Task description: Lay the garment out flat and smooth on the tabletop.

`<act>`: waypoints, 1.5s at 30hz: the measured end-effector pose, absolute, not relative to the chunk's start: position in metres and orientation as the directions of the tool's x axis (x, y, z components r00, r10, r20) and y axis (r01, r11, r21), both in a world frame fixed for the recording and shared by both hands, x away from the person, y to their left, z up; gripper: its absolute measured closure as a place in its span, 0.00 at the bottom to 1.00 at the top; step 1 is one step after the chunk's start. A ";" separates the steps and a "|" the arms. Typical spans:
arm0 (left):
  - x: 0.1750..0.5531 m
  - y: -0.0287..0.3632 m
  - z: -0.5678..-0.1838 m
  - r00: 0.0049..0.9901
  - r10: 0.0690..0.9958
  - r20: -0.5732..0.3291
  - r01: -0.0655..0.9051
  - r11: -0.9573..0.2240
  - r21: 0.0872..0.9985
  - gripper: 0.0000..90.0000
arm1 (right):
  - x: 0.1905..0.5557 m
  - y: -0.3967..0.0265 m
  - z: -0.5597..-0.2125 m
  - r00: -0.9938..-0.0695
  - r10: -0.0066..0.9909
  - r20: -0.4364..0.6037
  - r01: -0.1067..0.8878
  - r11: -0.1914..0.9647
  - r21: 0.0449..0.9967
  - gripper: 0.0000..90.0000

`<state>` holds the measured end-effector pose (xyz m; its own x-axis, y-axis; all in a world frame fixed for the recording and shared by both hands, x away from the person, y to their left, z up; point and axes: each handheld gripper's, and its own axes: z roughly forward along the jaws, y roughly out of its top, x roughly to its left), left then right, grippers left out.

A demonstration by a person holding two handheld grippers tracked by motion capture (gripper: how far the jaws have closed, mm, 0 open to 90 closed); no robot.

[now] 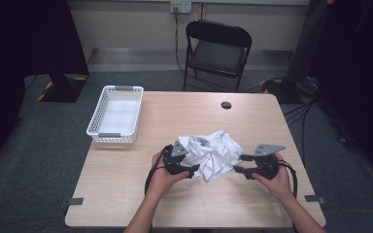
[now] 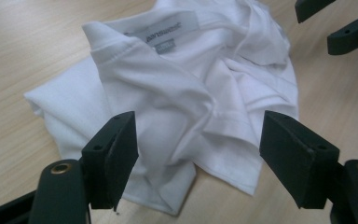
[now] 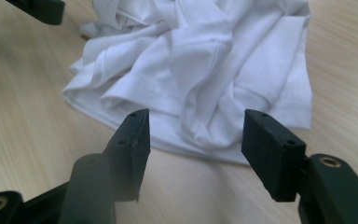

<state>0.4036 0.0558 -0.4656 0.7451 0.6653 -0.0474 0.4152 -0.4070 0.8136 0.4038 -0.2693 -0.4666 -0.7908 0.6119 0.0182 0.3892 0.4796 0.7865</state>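
Note:
A crumpled white T-shirt [image 1: 212,151] lies in a heap on the wooden table [image 1: 126,194], right of centre. My left gripper [image 1: 192,170] sits at the shirt's near left edge and my right gripper [image 1: 239,163] at its right edge, each held in a hand. In the left gripper view, the jaws of the left gripper [image 2: 198,149] stand apart over the shirt [image 2: 191,84], whose neck label [image 2: 163,29] faces up. The right gripper [image 3: 196,140] also stands open, with the hem of the shirt [image 3: 200,56] just beyond its pads. Neither gripper presses on the cloth.
An empty white plastic basket [image 1: 97,116] stands at the table's far left. A small round hole [image 1: 226,105] sits near the far edge. A black folding chair [image 1: 217,51] stands behind the table, with cables on the floor at the right.

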 end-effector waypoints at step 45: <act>0.417 0.069 -0.424 0.735 0.677 -0.038 0.423 -0.414 0.806 0.95 | 0.430 -0.271 -0.429 -0.814 0.569 0.119 0.393 0.388 0.834 0.99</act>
